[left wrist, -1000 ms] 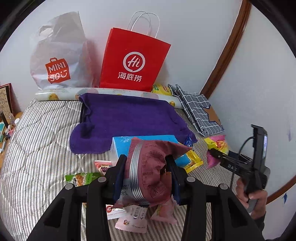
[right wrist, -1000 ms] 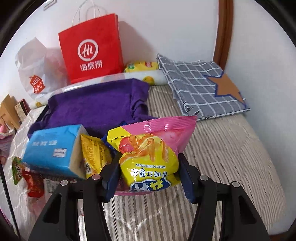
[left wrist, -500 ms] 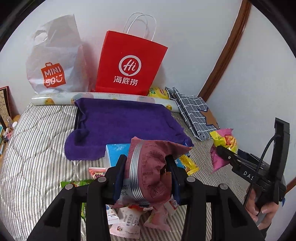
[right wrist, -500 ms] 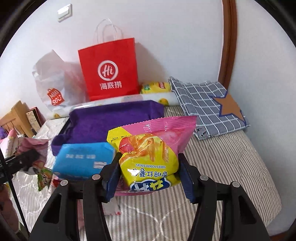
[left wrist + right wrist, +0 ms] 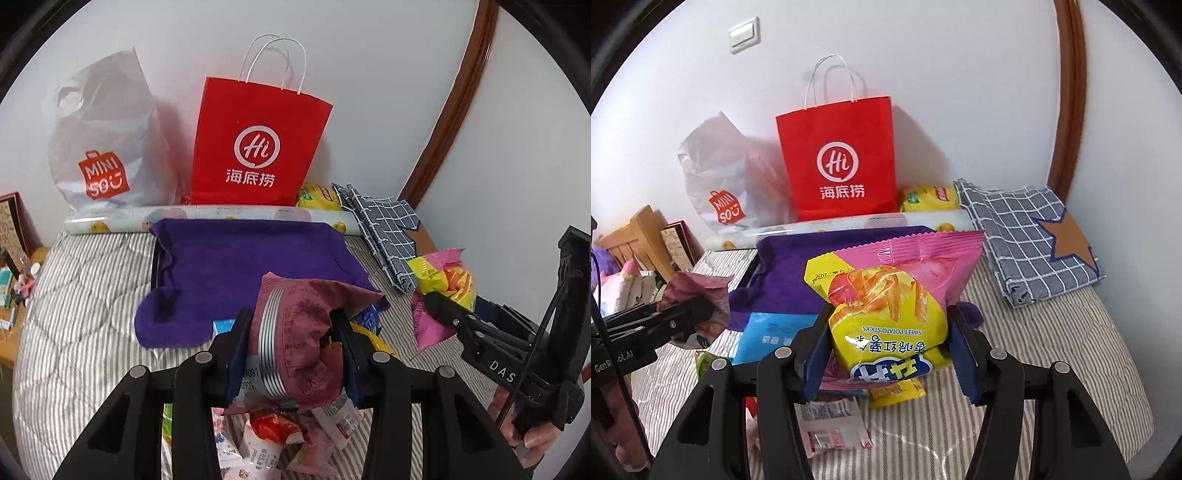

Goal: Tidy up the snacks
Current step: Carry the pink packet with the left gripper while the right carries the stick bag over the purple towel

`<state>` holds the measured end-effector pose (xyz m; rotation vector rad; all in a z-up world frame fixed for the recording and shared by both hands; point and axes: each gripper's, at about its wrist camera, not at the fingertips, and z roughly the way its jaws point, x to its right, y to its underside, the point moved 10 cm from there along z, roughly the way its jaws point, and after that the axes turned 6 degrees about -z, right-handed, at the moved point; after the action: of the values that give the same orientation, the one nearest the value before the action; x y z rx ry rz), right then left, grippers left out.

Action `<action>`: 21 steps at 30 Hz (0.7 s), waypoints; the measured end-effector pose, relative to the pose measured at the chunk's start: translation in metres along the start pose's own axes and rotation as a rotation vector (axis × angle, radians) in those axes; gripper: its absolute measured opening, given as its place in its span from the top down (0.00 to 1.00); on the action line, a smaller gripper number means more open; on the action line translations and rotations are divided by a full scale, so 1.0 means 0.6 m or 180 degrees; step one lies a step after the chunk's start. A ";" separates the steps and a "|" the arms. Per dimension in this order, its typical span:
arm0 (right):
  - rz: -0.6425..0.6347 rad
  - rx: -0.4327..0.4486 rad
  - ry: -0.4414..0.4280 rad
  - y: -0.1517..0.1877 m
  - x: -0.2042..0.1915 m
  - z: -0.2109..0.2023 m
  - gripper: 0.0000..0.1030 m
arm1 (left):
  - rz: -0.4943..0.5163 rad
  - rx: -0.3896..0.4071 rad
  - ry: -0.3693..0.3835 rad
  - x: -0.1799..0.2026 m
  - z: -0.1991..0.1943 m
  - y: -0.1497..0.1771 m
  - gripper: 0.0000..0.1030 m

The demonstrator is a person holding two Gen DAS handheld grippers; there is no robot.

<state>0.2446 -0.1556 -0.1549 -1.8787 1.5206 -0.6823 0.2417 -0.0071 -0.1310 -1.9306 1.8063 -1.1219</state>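
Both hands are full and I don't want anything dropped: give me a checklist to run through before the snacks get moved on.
1. Left gripper shut on the maroon foil snack bag: ok.
2. Right gripper shut on the pink-and-yellow sweet potato sticks bag: ok.
3. Both bags lifted off the striped bedspread: ok.
4. Red paper shopping bag upright against the wall: ok.
5. Its mouth open enough to take a bag: cannot tell.
6. Purple towel free of snacks: ok.
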 end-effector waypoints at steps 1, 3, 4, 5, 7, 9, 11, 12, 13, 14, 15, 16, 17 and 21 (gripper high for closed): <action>0.0002 -0.0005 -0.0014 -0.003 -0.001 0.002 0.44 | 0.0002 0.0001 -0.0001 0.001 0.001 -0.003 0.61; -0.0011 -0.0003 -0.0035 -0.013 -0.005 0.007 0.44 | 0.0012 0.0005 0.0001 0.002 0.002 -0.013 0.61; -0.0019 -0.0002 -0.0035 -0.019 -0.006 0.010 0.44 | 0.0015 0.0010 -0.0005 0.003 0.002 -0.018 0.61; -0.0026 0.0001 -0.0039 -0.025 -0.008 0.013 0.44 | 0.0012 0.0024 -0.0016 0.002 0.003 -0.026 0.61; -0.0048 0.0009 -0.0057 -0.037 -0.011 0.018 0.44 | 0.0010 0.0039 -0.0026 0.001 0.005 -0.037 0.61; -0.0073 0.0023 -0.0064 -0.049 -0.013 0.025 0.44 | -0.0001 0.0060 -0.0046 -0.002 0.009 -0.051 0.61; -0.0099 0.0030 -0.0065 -0.063 -0.016 0.033 0.44 | -0.0006 0.0077 -0.0078 -0.007 0.014 -0.065 0.61; -0.0108 0.0035 -0.0071 -0.070 -0.017 0.039 0.44 | -0.0008 0.0082 -0.0103 -0.011 0.018 -0.074 0.61; -0.0111 0.0040 -0.0083 -0.078 -0.018 0.045 0.44 | -0.0011 0.0084 -0.0108 -0.013 0.020 -0.079 0.61; -0.0113 0.0045 -0.0093 -0.084 -0.019 0.049 0.44 | -0.0011 0.0084 -0.0106 -0.015 0.024 -0.087 0.61; -0.0119 0.0050 -0.0105 -0.091 -0.019 0.055 0.44 | -0.0004 0.0087 -0.0115 -0.018 0.028 -0.096 0.61; -0.0127 0.0053 -0.0107 -0.099 -0.019 0.063 0.44 | 0.0004 0.0096 -0.0134 -0.020 0.031 -0.102 0.61; -0.0130 0.0055 -0.0105 -0.107 -0.018 0.071 0.44 | 0.0021 0.0112 -0.0167 -0.024 0.036 -0.111 0.61; -0.0103 0.0038 -0.0137 -0.129 -0.013 0.101 0.44 | 0.0021 0.0113 -0.0220 -0.039 0.055 -0.134 0.61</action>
<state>0.3379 -0.1282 -0.1384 -1.9007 1.4591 -0.6601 0.3243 0.0199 -0.1078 -1.9178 1.7438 -1.0645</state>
